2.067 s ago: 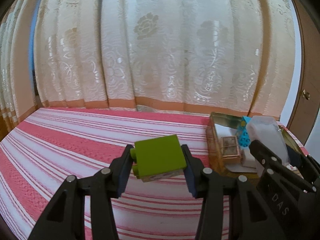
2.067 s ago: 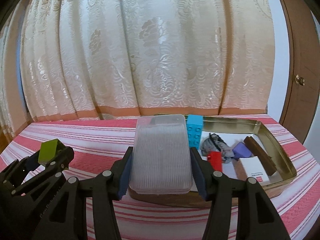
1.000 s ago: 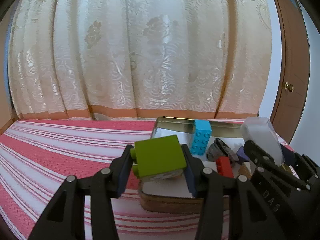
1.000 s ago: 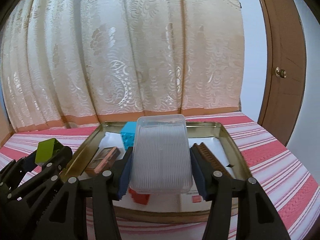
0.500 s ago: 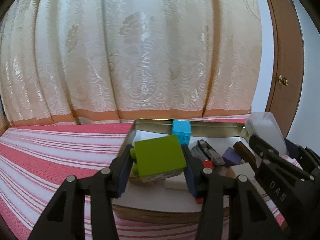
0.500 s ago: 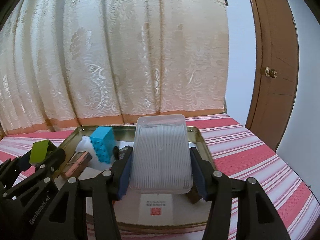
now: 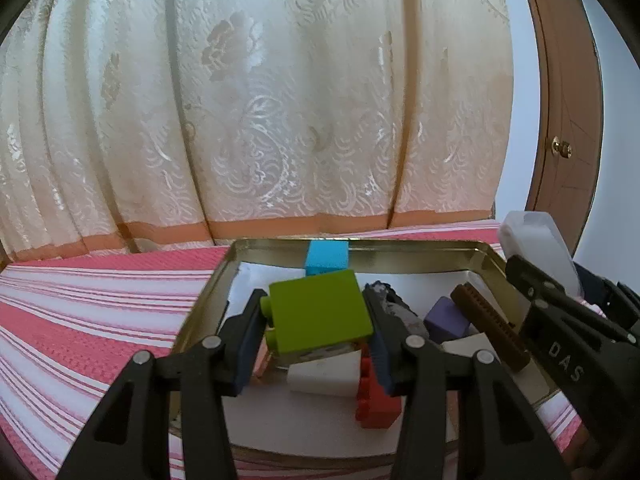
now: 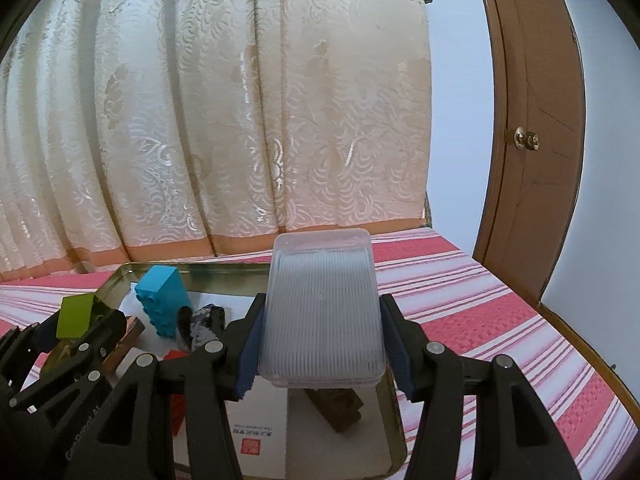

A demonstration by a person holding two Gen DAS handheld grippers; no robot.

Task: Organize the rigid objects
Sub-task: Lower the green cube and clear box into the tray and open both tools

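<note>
The gold metal tray (image 7: 486,254) contains blue (image 7: 326,258), red (image 7: 376,404) and purple blocks (image 7: 446,318); left gripper (image 7: 316,336) clamps a green block (image 7: 320,314), right gripper (image 8: 322,354) a clear ribbed plastic box (image 8: 322,308).

tin (image 8: 132,270) partly hidden, red block (image 7: 378,404) half hidden

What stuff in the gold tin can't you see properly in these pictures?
- Left wrist view: the white block and red brick are partly hidden by the green block and the left gripper.
- Right wrist view: the clear plastic box covers the tin's middle; the brown piece shows only partly.
</note>
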